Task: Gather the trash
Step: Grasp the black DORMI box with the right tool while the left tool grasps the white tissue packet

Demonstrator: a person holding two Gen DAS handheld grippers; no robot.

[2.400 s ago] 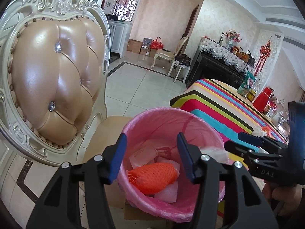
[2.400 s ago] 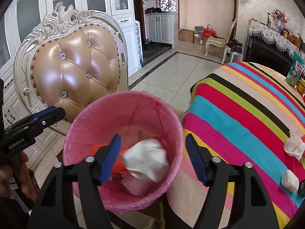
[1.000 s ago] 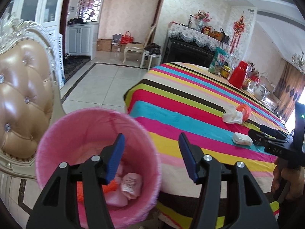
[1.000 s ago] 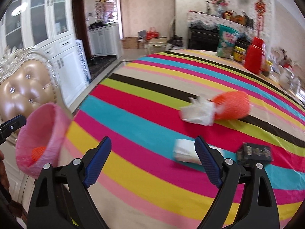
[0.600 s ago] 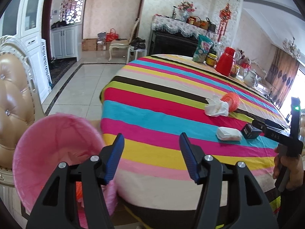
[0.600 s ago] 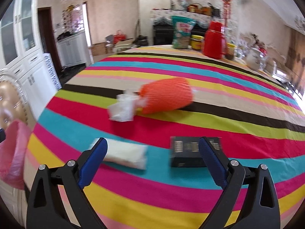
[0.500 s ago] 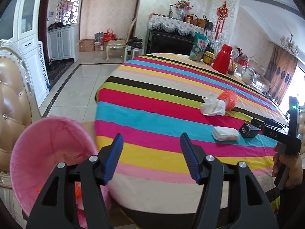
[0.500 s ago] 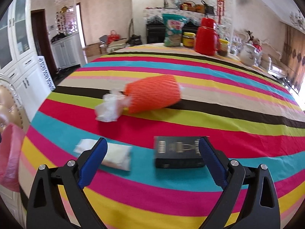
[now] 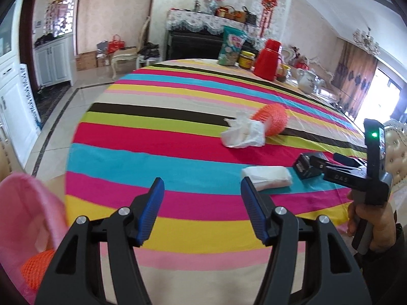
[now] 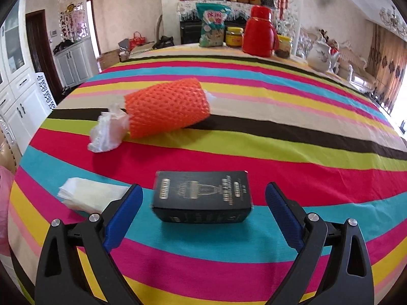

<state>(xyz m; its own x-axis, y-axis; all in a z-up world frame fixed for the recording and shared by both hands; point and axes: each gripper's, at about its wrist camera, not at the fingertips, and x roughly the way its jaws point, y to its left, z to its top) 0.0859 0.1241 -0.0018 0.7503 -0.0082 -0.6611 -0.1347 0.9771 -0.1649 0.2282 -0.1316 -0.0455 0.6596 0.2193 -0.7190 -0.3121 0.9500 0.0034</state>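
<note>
A black box (image 10: 202, 195) lies on the striped tablecloth (image 10: 279, 139) between the fingers of my right gripper (image 10: 203, 189), which is open with a gap on each side. Behind the box lie an orange foam net (image 10: 166, 108) and a crumpled white tissue (image 10: 108, 129). A folded white tissue pack (image 10: 89, 194) rests left of the box. My left gripper (image 9: 201, 190) hangs open and empty over the table's near edge, left of the tissue pack (image 9: 269, 175) and the right gripper (image 9: 326, 160). The pink-lined bin (image 9: 25, 218) at lower left holds another orange net (image 9: 35, 269).
At the table's far edge stand a red thermos (image 10: 259, 35), a snack bag (image 10: 212, 25), jars and a white teapot (image 10: 319, 54). A padded chair (image 10: 7, 152) shows at the left edge. A person's hand (image 9: 368, 226) holds the right gripper's handle.
Both grippers swung away from the bin and over the table. The bin slid to the left edge. The right gripper's jaws widened and closed in around the black box.
</note>
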